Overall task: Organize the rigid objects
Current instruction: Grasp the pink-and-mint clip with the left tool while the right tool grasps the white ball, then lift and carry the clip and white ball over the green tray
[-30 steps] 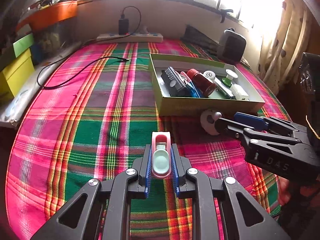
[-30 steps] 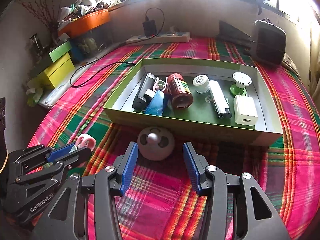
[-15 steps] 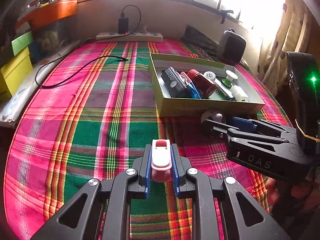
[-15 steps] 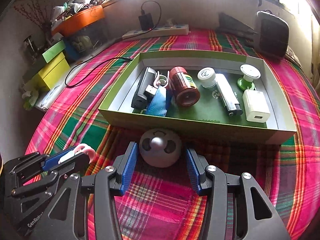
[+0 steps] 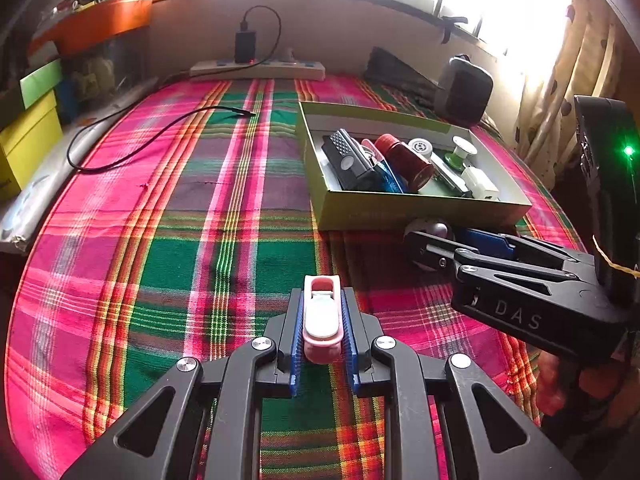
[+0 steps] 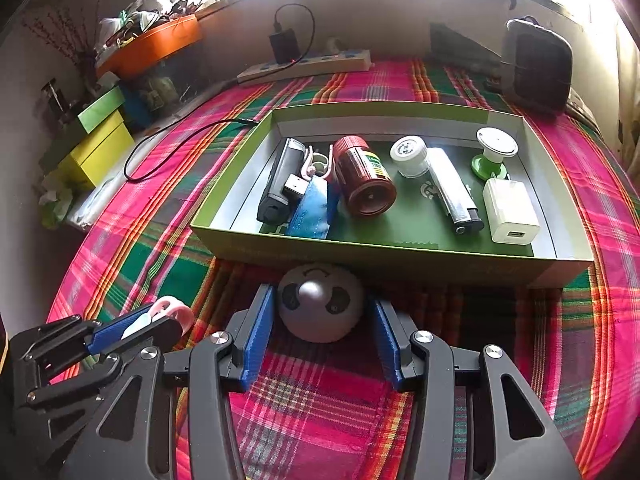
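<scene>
The left gripper (image 5: 322, 322) clamps a pink clip (image 5: 321, 316); the right gripper (image 6: 321, 322), jaws apart, straddles a panda ball (image 6: 321, 307) near the box (image 6: 400, 258).

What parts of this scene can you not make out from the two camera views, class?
- Left view: the panda ball is mostly hidden behind the right claw.
- Right view: the pink clip is largely covered by the left claw.
- Right view: the print on the red jar is too small to read.
</scene>
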A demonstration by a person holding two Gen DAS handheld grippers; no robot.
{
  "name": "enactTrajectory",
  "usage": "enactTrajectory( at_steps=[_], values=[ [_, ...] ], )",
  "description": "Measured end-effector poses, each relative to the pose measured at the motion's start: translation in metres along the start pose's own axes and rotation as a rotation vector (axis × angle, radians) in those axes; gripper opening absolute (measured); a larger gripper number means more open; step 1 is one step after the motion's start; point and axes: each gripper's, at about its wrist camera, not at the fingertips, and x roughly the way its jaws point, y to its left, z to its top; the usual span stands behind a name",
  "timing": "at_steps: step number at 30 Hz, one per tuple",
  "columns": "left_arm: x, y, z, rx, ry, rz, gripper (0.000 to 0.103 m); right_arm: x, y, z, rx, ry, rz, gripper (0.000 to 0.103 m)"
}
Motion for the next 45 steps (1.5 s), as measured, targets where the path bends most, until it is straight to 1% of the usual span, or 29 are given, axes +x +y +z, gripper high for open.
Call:
enactTrajectory(
  at_steps=[1, 2, 10, 14, 19, 22, 31, 45],
  values=[
    [0.000, 0.000, 0.000, 0.000, 0.001, 0.001, 0.017, 0.000, 0.000, 0.000, -0.003, -0.001, -0.003, 0.048],
    [0.000, 0.000, 0.000, 0.000, 0.001, 0.001, 0.017, 0.000, 0.001, -0.001, -0.004, -0.002, -0.005, 0.046],
    [-0.002, 0.001, 0.000, -0.002, -0.010, -0.002, 0.017, -0.003, -0.002, -0.003, 0.002, -0.010, -0.016, 0.046],
    [-0.003, 0.001, -0.001, -0.001, -0.013, 0.002, 0.017, -0.007, -0.003, -0.004, 0.003, -0.024, -0.013, 0.038],
    [-0.004, 0.000, -0.001, -0.002, -0.021, 0.003, 0.017, -0.010, -0.005, -0.005, 0.009, -0.031, -0.006, 0.037],
    [-0.006, 0.000, 0.000, -0.004, -0.024, 0.006, 0.017, -0.012, -0.005, -0.006, 0.003, -0.039, -0.007, 0.033],
    [-0.009, -0.001, 0.000, -0.005, -0.032, 0.006, 0.017, -0.016, -0.005, -0.010, 0.004, -0.047, 0.019, 0.032],
    [-0.016, -0.011, 0.000, 0.014, -0.045, -0.002, 0.017, -0.027, -0.006, -0.017, 0.008, -0.053, 0.031, 0.032]
  ],
)
